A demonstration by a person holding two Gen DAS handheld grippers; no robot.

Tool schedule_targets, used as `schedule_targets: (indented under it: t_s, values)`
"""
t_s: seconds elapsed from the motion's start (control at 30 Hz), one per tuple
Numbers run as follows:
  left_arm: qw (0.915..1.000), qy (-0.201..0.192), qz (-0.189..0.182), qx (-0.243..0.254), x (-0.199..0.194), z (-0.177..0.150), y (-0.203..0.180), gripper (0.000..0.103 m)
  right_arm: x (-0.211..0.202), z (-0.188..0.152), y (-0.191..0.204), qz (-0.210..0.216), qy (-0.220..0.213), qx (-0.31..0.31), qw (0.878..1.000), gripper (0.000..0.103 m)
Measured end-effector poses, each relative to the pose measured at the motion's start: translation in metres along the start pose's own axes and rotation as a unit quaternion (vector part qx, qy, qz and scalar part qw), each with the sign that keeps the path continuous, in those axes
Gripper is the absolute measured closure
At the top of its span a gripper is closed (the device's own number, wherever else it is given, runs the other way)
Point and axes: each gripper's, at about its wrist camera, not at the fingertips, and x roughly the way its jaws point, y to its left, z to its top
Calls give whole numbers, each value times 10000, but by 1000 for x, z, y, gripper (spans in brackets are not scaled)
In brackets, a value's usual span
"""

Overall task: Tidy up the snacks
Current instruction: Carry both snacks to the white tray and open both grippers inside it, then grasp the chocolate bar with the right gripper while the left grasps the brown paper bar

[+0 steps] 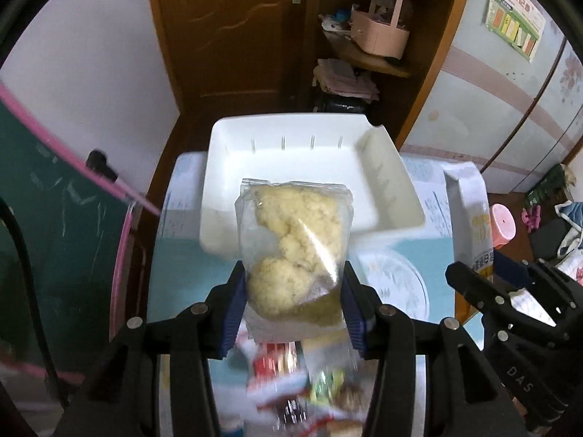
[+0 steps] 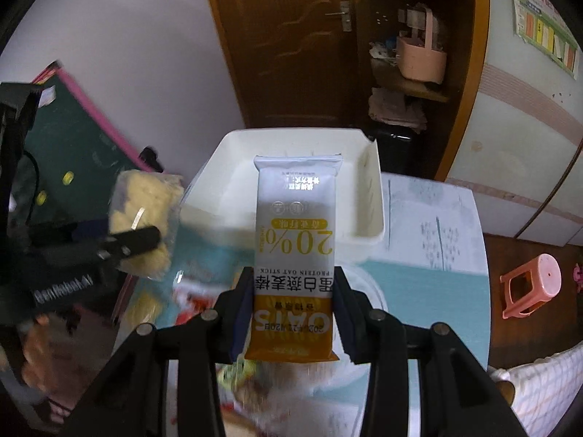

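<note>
My left gripper (image 1: 294, 304) is shut on a clear bag of pale yellow puffed snack (image 1: 291, 240), held up in front of the white plastic basket (image 1: 313, 134) on the table. My right gripper (image 2: 293, 302) is shut on a white and orange oat stick packet (image 2: 296, 225), also raised before the same basket (image 2: 373, 189). In the left wrist view the right gripper (image 1: 484, 284) with its packet (image 1: 470, 215) shows at the right. The right wrist view has the left gripper (image 2: 138, 242) and its snack bag (image 2: 145, 215) at the left. Blurred snack packets (image 1: 291, 382) lie below.
The table has a light blue patterned cloth (image 1: 393, 280). A green board with a pink frame (image 2: 83, 145) leans at the left. A wooden door and shelf with a pink basket (image 1: 379, 32) stand behind. A pink stool (image 2: 532, 284) sits on the floor at the right.
</note>
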Motion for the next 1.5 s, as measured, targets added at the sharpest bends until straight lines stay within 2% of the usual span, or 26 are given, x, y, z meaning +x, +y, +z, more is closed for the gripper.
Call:
schedule_targets:
  t_s: [0.13, 0.23, 0.27, 0.3, 0.37, 0.5, 0.6, 0.7, 0.87, 1.07, 1.27, 1.37, 1.43, 1.5]
  values:
    - [10000, 7, 29, 65, 45, 42, 4, 56, 36, 41, -8, -277, 16, 175, 9995, 62]
    - [9997, 32, 189, 128, 72, 60, 5, 55, 65, 65, -17, -376, 67, 412, 9984, 61]
    - [9996, 41, 232, 145, 78, 63, 4, 50, 73, 71, -19, -407, 70, 449, 9981, 60]
    - [9993, 86, 304, 175, 86, 67, 5, 32, 85, 78, -21, -458, 89, 448, 9979, 60]
    - [9990, 193, 372, 152, 99, 71, 7, 7, 100, 85, -23, -539, 135, 452, 9974, 59]
    - [9991, 290, 323, -15, 106, 68, 17, 7, 123, 90, -29, -485, 472, 775, 9947, 56]
    - [9991, 328, 254, -119, 106, 62, 22, 7, 123, 83, -31, -336, 522, 958, 9935, 56]
    - [9992, 276, 242, -141, 98, 54, 25, 7, 118, 77, -27, -404, 565, 954, 9930, 56]
    - [9996, -44, 145, -245, 61, 36, 23, 7, 98, 64, -17, -451, 599, 780, 9941, 56]
    - [9987, -446, 104, -241, 2, -3, 16, 7, 41, 36, -2, -170, 154, 500, 9985, 56]
    - [9953, -878, 45, -396, -66, -60, 17, 7, -31, -4, 12, -75, -493, 294, 9983, 56]
    - [9931, -1067, -6, -476, -92, -94, 19, 7, -64, -29, 23, -85, -835, -39, 9965, 56]
    - [9926, -1120, 63, -468, -104, -118, 19, 7, -80, -48, 32, -158, -915, -290, 9953, 56]
    - [9928, -1098, 121, -455, -112, -139, 18, 7, -90, -64, 36, -82, -818, -379, 9959, 56]
